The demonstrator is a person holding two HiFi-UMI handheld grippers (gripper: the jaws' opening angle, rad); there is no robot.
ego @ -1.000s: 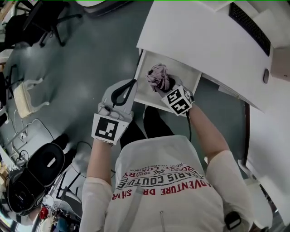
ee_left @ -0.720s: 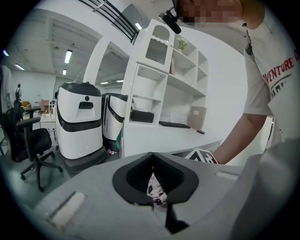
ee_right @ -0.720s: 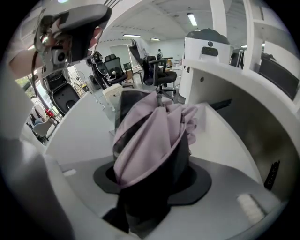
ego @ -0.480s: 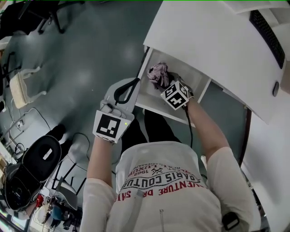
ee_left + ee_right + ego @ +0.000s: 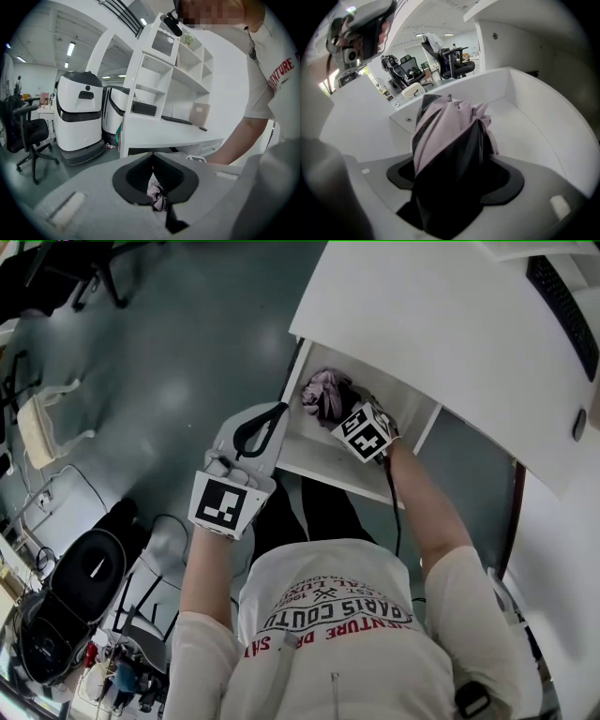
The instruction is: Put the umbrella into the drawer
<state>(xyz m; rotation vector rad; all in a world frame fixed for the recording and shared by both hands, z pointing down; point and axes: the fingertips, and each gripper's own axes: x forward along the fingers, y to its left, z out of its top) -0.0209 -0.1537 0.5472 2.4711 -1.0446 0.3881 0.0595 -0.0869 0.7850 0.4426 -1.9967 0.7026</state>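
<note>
A folded pink and black fabric umbrella (image 5: 322,390) is seen inside the open white drawer (image 5: 323,463), which is pulled out from under a white desk (image 5: 422,324). In the head view the umbrella is placed toward the drawer's left end, close to the side wall, and its bunched folds are raised above the drawer's rim. The umbrella is flanked by the jaws of the right gripper (image 5: 343,411), which is pointed steeply down into the drawer. These jaws are opening; in the right gripper view the gap between them is filled by the umbrella's dark and pink folds, and the dark pads are spread wide on either side. Whether the umbrella's lower end is set on the drawer floor cannot be told, since it is hidden by the gripper. The left gripper (image 5: 272,418) is held just outside the drawer's left end, above the grey floor (image 5: 187,352), apart from the umbrella. Its jaws are pressed together at the tips and nothing is pinched between them; only a scrap of the umbrella is glimpsed beyond them, through the dark loop that they form. A white T-shirt with red lettering (image 5: 337,615) is worn by the person. In the left gripper view, white shelving (image 5: 173,75) and two white machine housings (image 5: 79,112) are shown beyond the desk.
</note>
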